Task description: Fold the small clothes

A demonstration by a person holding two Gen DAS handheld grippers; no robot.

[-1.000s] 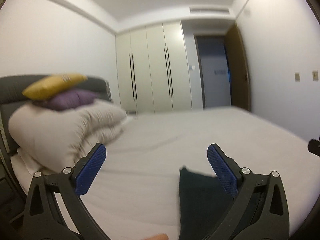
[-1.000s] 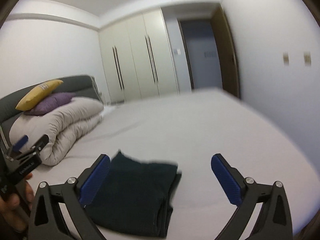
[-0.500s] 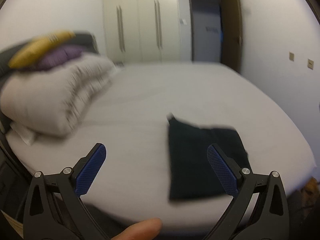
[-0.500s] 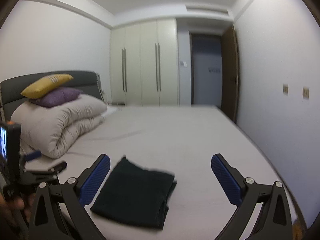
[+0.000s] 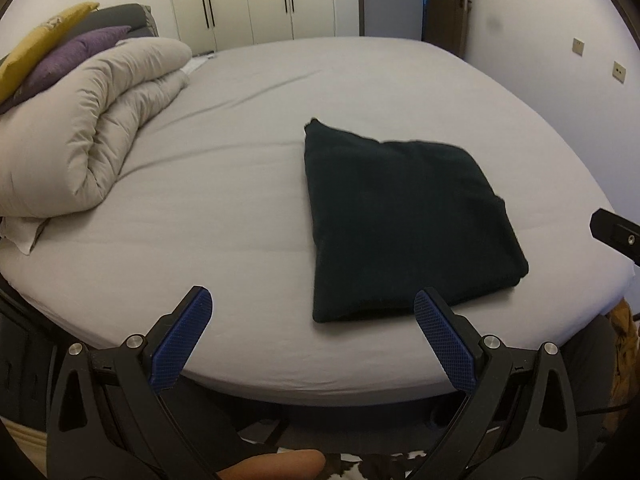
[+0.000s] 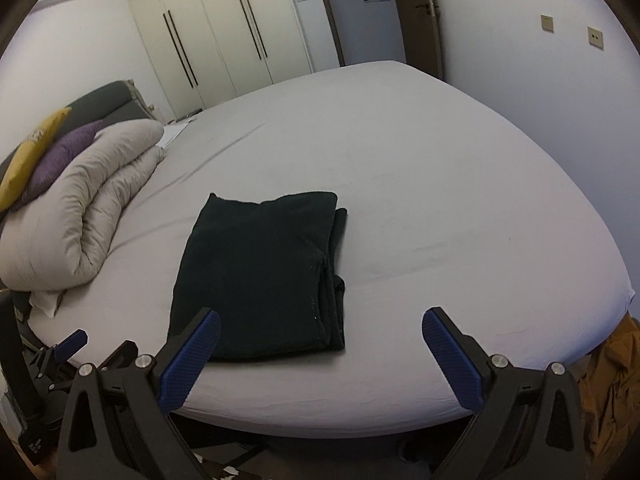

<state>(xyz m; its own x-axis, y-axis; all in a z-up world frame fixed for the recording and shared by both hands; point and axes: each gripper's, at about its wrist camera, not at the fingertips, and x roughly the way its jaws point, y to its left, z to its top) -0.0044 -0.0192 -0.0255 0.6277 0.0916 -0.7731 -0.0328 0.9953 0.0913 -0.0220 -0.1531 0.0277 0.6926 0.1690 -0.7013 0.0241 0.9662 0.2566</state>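
Note:
A dark green garment [image 5: 404, 216] [image 6: 260, 276] lies folded into a flat rectangle on the grey bed sheet [image 5: 224, 208] [image 6: 440, 208], near the bed's front edge. My left gripper [image 5: 312, 316] hovers open off the front edge, its right finger just before the garment's near edge. In the right wrist view my right gripper [image 6: 320, 330] is open too, above the front edge, with its left finger over the garment's near left corner. Neither holds anything. A fingertip [image 5: 276, 465] shows at the bottom of the left wrist view.
A rolled beige duvet [image 5: 88, 128] [image 6: 76, 216] with purple and yellow pillows [image 5: 60, 56] lies at the left by the grey headboard. Wardrobes [image 6: 224, 28] and a door stand beyond the bed. An orange-brown cloth [image 6: 612, 392] lies on the floor at right. The other gripper's body [image 6: 44, 384] shows low left.
Both cameras have risen and tipped down, so the whole bed and the folded garment now show from above. The garment has stayed in place; both grippers stay open.

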